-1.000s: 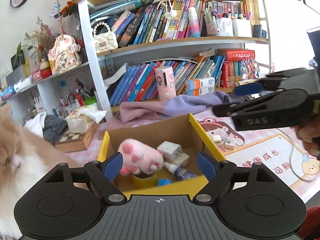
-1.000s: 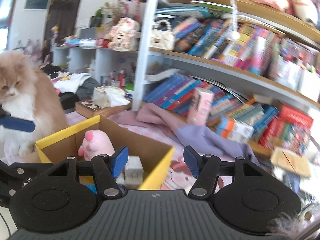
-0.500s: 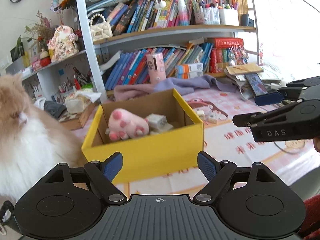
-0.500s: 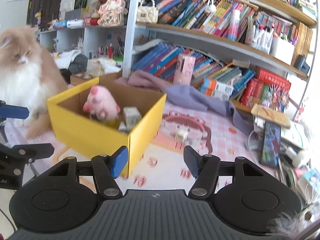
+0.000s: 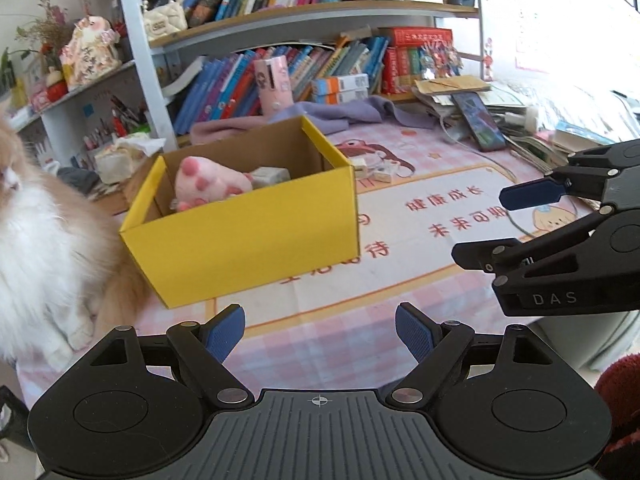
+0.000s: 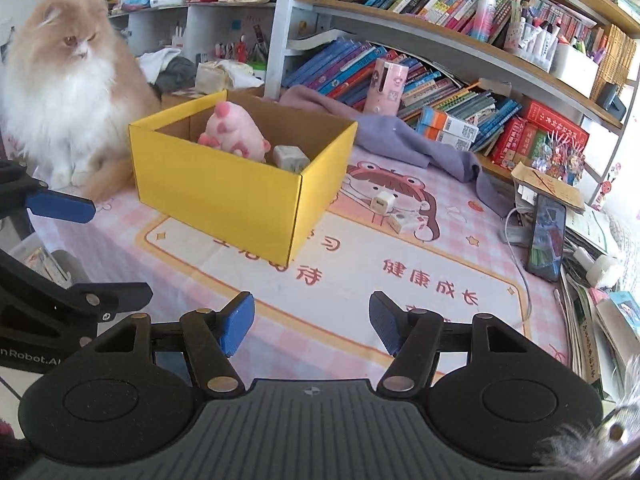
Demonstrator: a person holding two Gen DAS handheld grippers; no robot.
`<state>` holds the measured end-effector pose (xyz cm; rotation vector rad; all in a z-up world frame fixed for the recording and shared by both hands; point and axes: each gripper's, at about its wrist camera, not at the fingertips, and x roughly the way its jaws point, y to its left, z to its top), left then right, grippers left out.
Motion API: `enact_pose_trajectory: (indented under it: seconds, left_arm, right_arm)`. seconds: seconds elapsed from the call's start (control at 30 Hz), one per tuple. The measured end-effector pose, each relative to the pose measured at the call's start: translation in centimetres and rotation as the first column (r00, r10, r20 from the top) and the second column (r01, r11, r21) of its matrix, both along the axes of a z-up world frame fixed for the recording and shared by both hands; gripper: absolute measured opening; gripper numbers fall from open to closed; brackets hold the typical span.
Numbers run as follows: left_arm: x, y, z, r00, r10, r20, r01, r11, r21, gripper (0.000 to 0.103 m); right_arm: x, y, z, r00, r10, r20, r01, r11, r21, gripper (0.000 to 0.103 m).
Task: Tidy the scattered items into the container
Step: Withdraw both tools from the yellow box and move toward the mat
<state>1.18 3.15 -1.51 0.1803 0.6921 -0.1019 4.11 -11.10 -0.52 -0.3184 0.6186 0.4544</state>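
Both grippers are empty: left gripper [image 5: 320, 330] jaws open, right gripper [image 6: 311, 322] jaws opening. Next target is likely the white charger [image 6: 383, 202] beside the yellow box [image 6: 224, 190].

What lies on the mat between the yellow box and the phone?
In the right wrist view, two small white chargers lie on the pink mat between the yellow box and the phone; otherwise only a white cable near the phone.

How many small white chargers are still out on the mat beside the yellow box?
2: one white charger cube on the mat right of the yellow box, another white charger just nearer the camera. More may hide behind the box.
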Motion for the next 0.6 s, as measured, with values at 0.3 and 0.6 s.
enact_pose_trajectory:
  seconds: [0.3,0.6]
  left_arm:
    - [0.5,-0.7,-0.7,0.999,-0.029,-0.037,0.028,0.999,-0.027,0.085]
    - [1.6,-2.4,-0.8,0.995,-0.085,-0.046,0.084,0.996,-0.019,0.085]
  right_arm:
    - [-0.4,-0.9,-0.4,0.999,-0.029,-0.035,0.027,0.999,-0.030,0.067]
    - [-0.1,-2.5,-0.8,0.996,-0.073,-0.050,0.071,0.997,-0.031,0.069]
